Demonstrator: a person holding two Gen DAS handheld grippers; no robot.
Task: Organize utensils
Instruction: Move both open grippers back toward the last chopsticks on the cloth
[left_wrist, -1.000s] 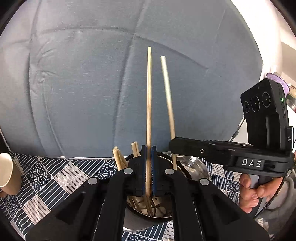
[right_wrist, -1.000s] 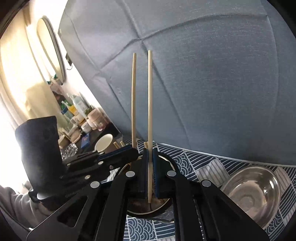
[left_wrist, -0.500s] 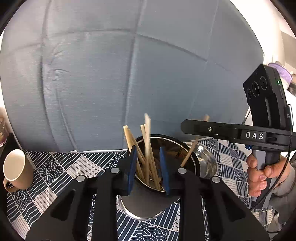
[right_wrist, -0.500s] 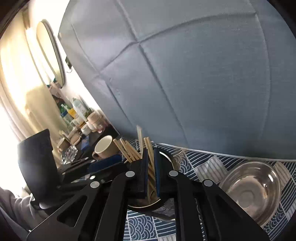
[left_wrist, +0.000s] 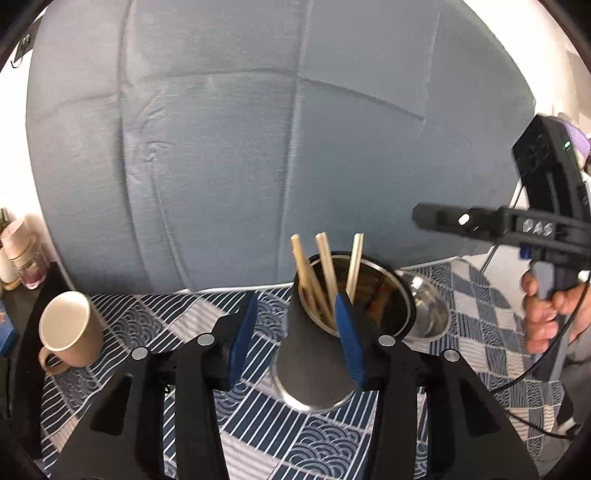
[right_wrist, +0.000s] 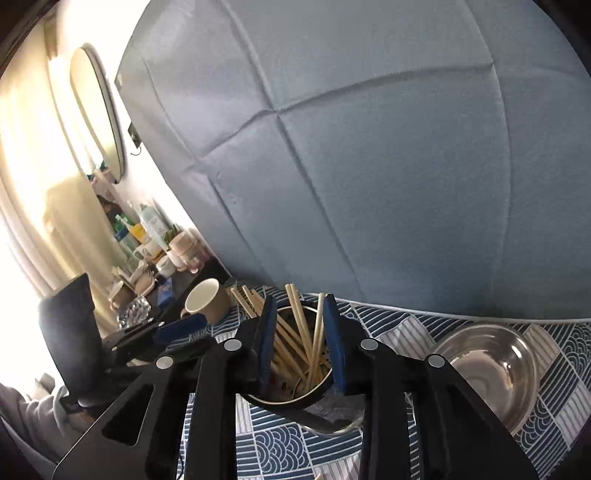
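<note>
Pale wooden chopsticks (left_wrist: 325, 273) stood bundled in a dark metal holder (left_wrist: 314, 354), a tall cup with a shiny steel inside and a bright rim at its foot. The sticks were plain, square-tipped and light tan, leaning at mixed angles with their upper ends fanned above the rim. In the left wrist view the holder sat at lower centre on a blue and white patterned cloth (left_wrist: 122, 325); in the right wrist view it sat at lower centre too, the sticks crossing one another inside it.

The left gripper (left_wrist: 295, 339) had just been opening, and its blue pads (left_wrist: 242, 336) stood well apart with nothing pressed between them; the right-hand pad overlapped the holder's wall in the picture, though I could not tell whether it touched. The right gripper (right_wrist: 301, 343) had also just been opening: its pads framed the cup's mouth with a clear gap and gripped no stick. It showed again at the right edge of the left wrist view, held by a hand (left_wrist: 543, 317).

A beige mug (left_wrist: 68, 328) stood at lower left of the left wrist view. A steel bowl (right_wrist: 487, 369) lay at lower right of the right wrist view. A grey-blue fabric backdrop (left_wrist: 277, 129) filled the upper part of both views.
</note>
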